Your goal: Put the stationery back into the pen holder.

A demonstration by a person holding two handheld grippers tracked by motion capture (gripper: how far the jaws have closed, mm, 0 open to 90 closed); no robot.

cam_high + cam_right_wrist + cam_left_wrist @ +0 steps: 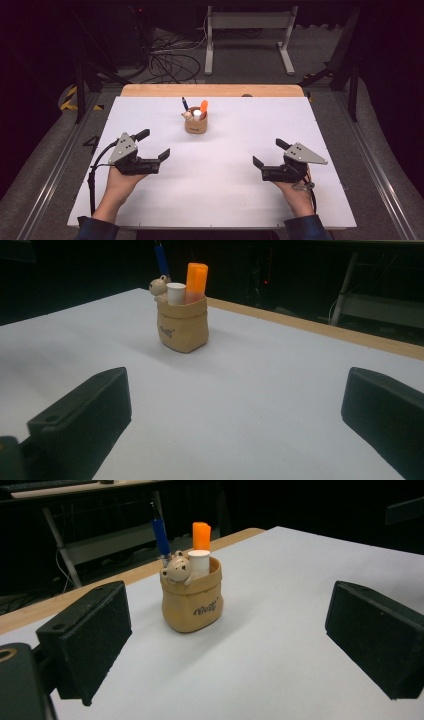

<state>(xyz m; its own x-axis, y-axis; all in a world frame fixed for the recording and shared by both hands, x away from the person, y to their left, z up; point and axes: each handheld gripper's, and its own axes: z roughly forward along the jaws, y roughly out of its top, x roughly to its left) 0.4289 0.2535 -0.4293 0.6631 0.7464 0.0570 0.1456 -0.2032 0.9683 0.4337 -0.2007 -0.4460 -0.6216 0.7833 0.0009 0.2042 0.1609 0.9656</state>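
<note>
High view puts the pen holder (196, 123) in the upper middle of the frame, standing upright on the white table (225, 170), well apart from both of your tools and roughly between them but farther back. Your left tool (152, 145) at the lower left and your right tool (269, 153) at the lower right both have their jaws spread wide with nothing between them. Judge the holder as a stiff little sack-shaped pot, probably ceramic or resin: rigid, smooth enough to slip, and liable to chip if it tips over. Take it low around the belly rather than at the folded rim, since the tall contents make it top-heavy. The orange marker (201, 535), white tube (198, 560) and blue pen (161, 536) look light and loose, so each should lift straight up. Left gripper view gives you what the high view cannot: the small bear figure (176, 570) on the rim and lettering on the pot's front. Right gripper view shows the opposite face of the pot (182, 325).
</note>
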